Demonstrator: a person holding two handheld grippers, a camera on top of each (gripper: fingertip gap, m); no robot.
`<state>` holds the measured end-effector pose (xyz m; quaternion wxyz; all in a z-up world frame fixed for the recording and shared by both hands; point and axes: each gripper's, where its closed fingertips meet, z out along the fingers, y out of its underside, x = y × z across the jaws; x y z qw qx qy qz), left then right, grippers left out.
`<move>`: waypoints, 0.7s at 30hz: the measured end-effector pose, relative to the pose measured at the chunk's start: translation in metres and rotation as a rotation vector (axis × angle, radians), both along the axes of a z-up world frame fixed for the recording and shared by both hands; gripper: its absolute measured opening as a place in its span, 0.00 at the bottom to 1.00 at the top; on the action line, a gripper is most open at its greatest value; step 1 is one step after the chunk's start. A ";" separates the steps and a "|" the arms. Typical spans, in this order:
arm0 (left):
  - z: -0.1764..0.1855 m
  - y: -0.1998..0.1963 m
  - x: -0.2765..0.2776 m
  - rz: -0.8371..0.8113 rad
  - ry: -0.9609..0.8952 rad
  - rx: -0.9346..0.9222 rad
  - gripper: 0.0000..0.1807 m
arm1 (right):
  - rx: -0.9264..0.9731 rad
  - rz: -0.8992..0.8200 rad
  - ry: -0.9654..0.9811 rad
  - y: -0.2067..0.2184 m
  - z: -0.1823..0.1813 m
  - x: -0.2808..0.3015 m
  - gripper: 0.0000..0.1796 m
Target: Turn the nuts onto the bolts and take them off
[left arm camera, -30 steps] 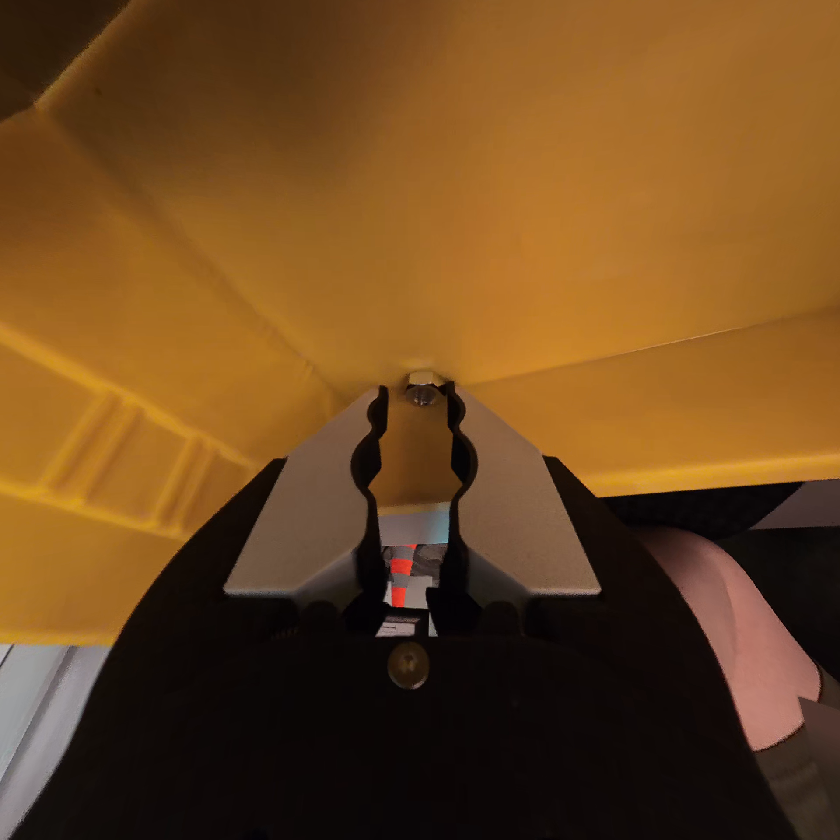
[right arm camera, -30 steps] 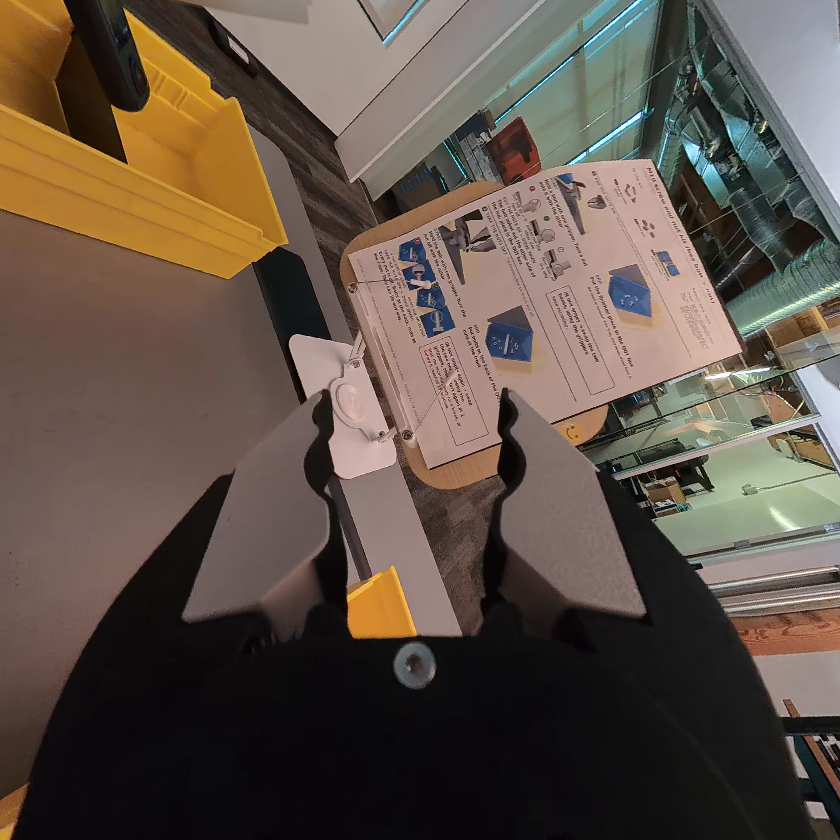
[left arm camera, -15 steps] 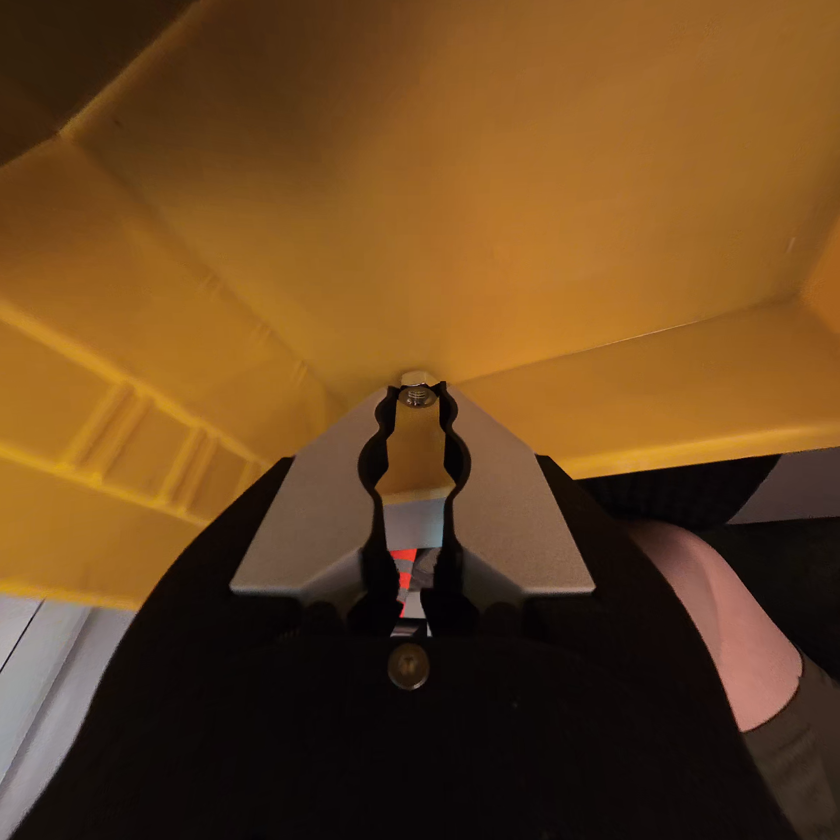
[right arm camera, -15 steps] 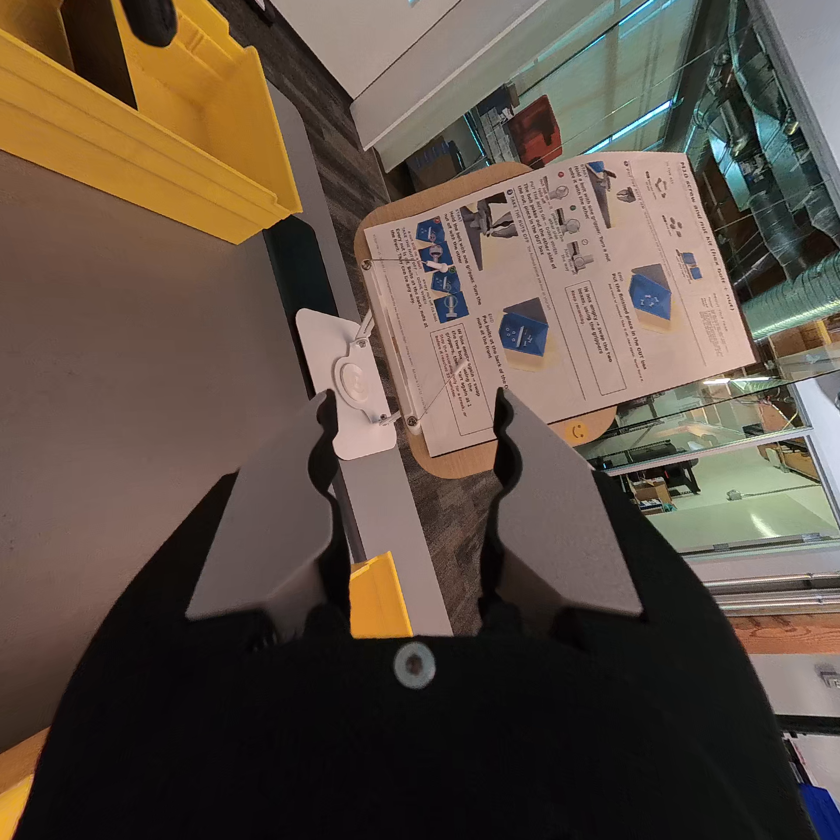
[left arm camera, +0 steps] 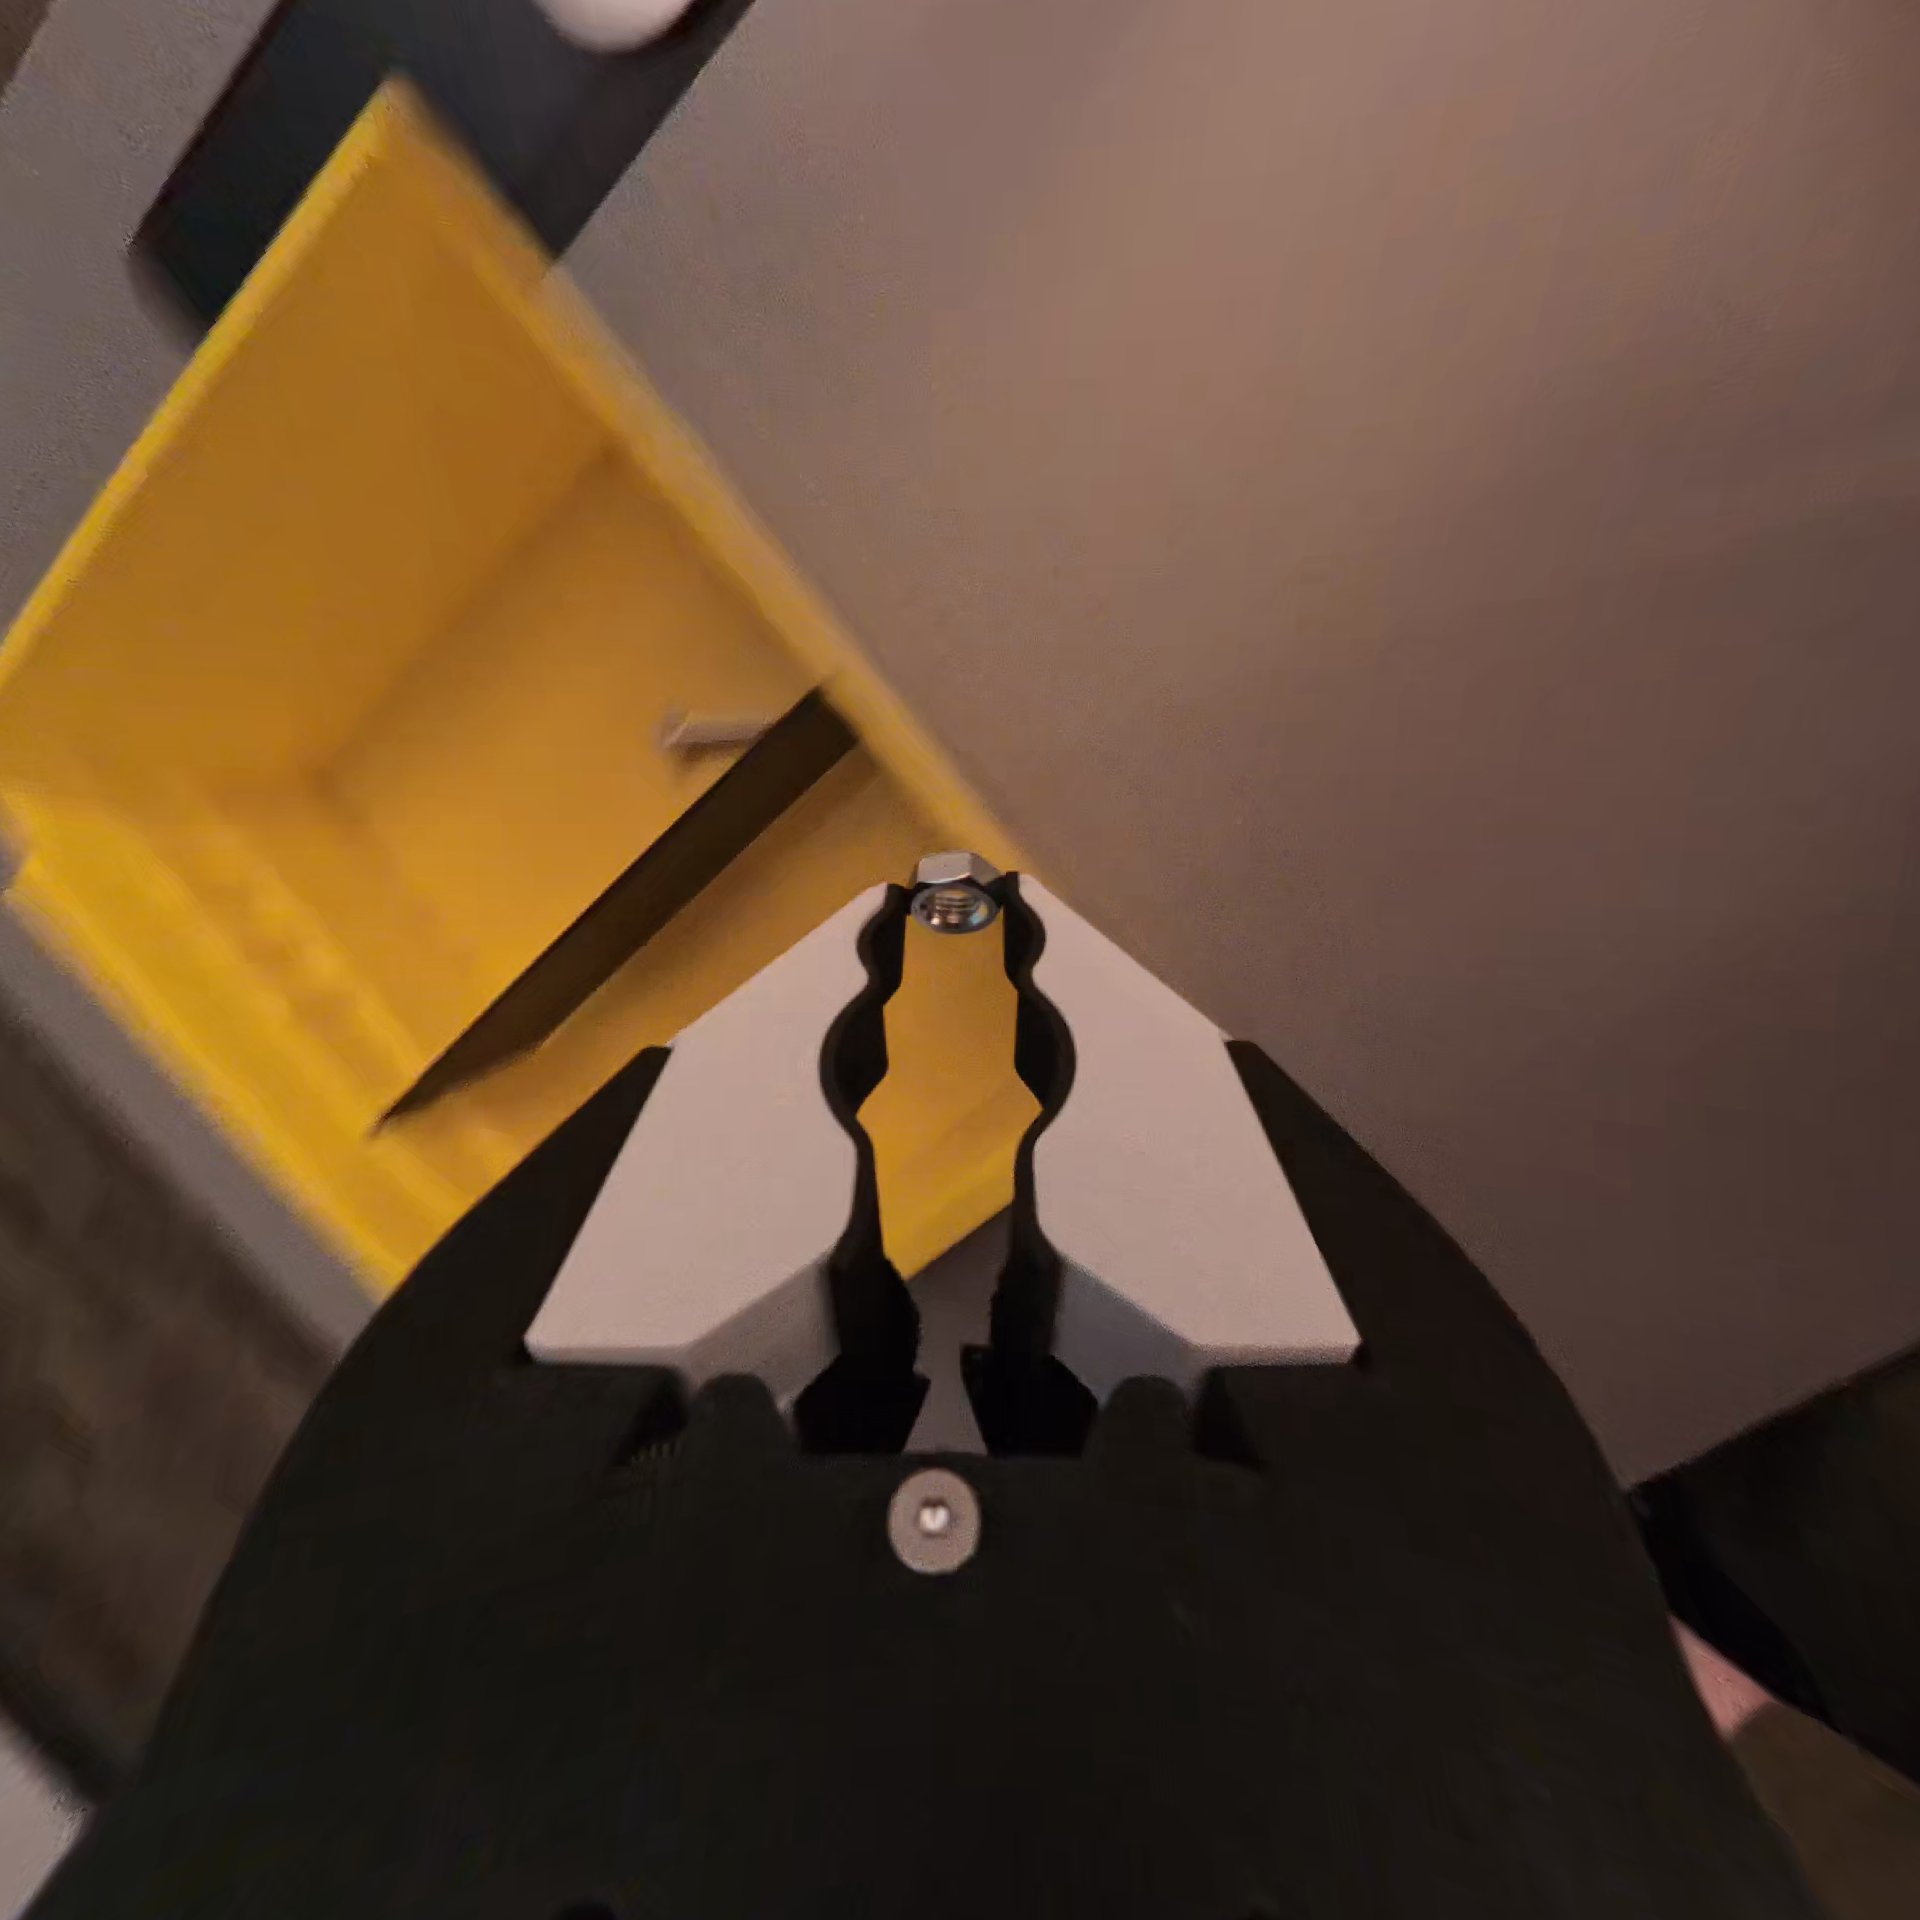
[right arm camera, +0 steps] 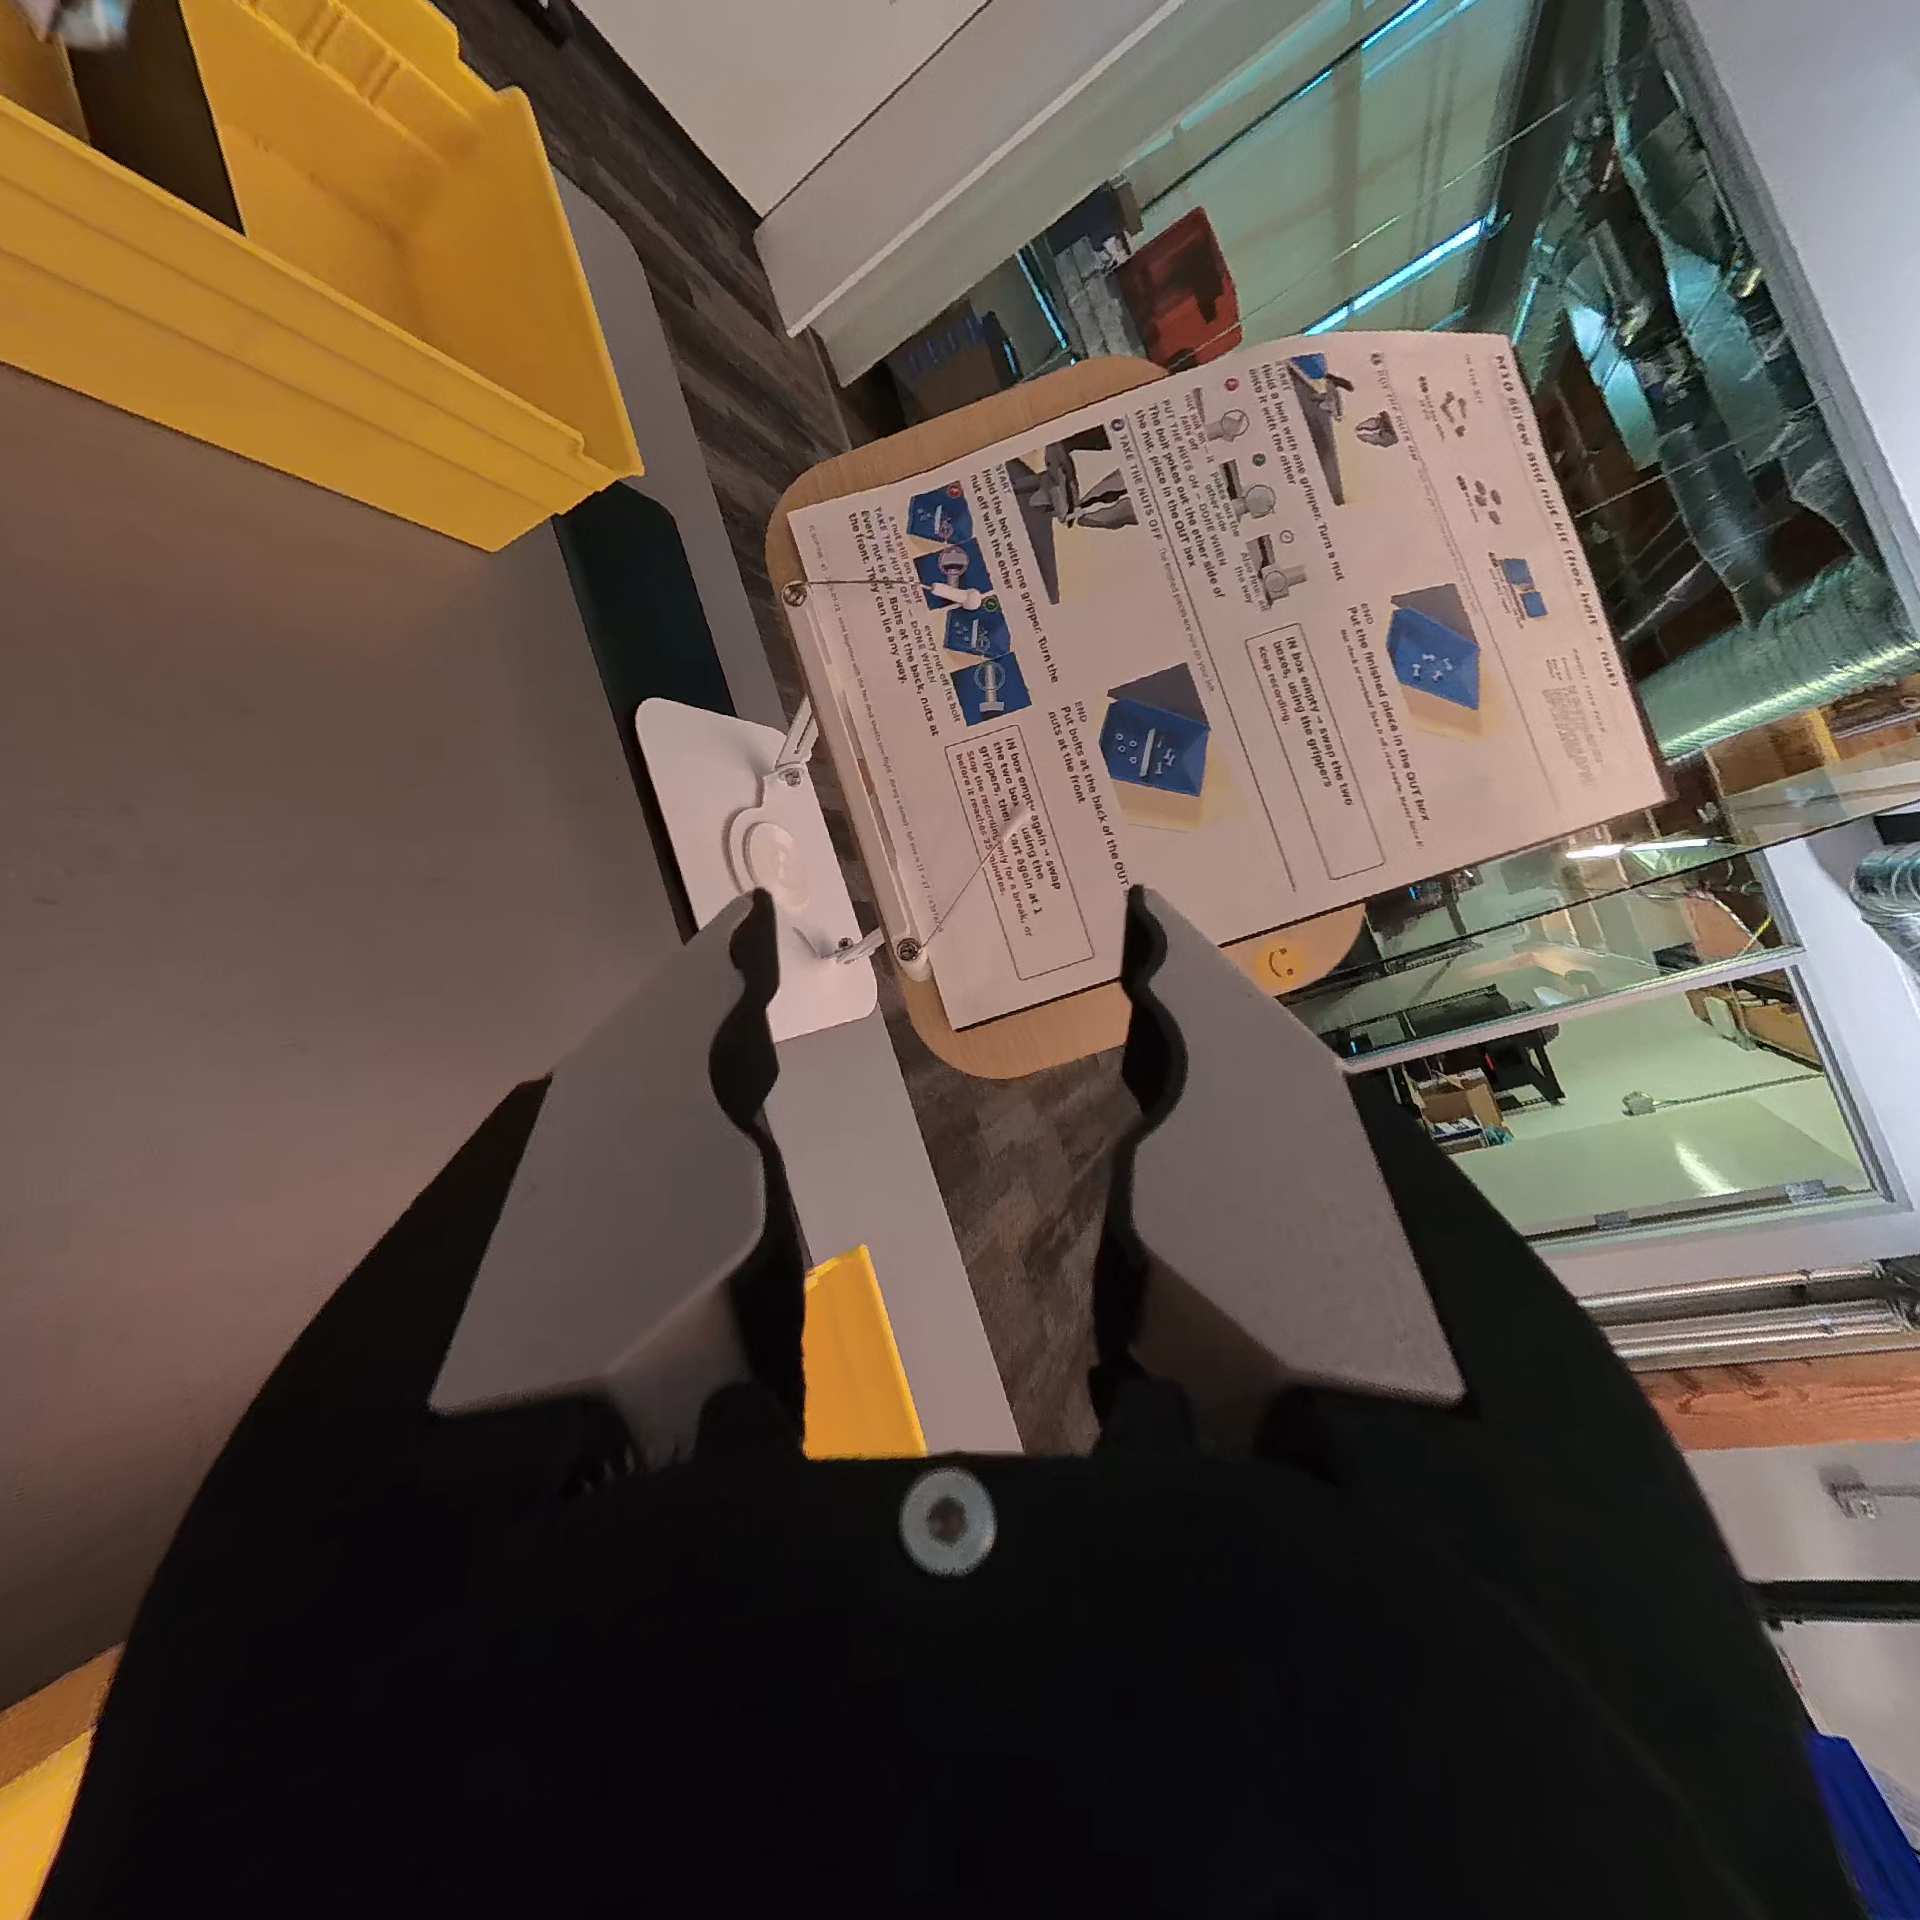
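The left tongs (left arm camera: pixel 948 902) are clamped on a small silver hex nut (left arm camera: pixel 948 906), pinched at the very tips. The nut's threaded bore faces back toward the camera, so its axis runs roughly along the tongs' length. It hangs in the air above the grey worktop (left arm camera: pixel 1403 520), over the near edge of a yellow bin (left arm camera: pixel 343 644) that holds a dark divider (left arm camera: pixel 644 914); a pale streak beside the divider may be a bolt, though blur leaves that unsure. The right tongs (right arm camera: pixel 951 920) stand apart and hold nothing, aimed past the worktop's edge toward a printed instruction sheet (right arm camera: pixel 1226 665) on a wooden board (right arm camera: pixel 997 1049). Another yellow bin (right arm camera: pixel 312 312) sits upper left.
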<state>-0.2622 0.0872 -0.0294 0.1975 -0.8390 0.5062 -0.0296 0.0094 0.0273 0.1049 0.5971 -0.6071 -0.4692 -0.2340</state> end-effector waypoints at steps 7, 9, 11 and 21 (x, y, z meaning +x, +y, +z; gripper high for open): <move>-0.076 -0.075 0.125 -0.450 0.154 -0.137 0.10 | 0.116 -0.071 0.042 0.009 0.018 0.021 0.35; -0.096 -0.091 0.140 -0.478 0.162 -0.218 0.10 | 0.118 -0.089 0.022 0.011 0.016 0.026 0.35; -0.109 -0.103 0.148 -0.484 0.173 -0.292 0.10 | 0.103 -0.081 0.017 0.011 0.013 0.025 0.35; -0.137 -0.112 0.149 -0.528 0.293 -0.279 0.10 | 0.071 -0.095 -0.032 0.017 0.002 0.025 0.34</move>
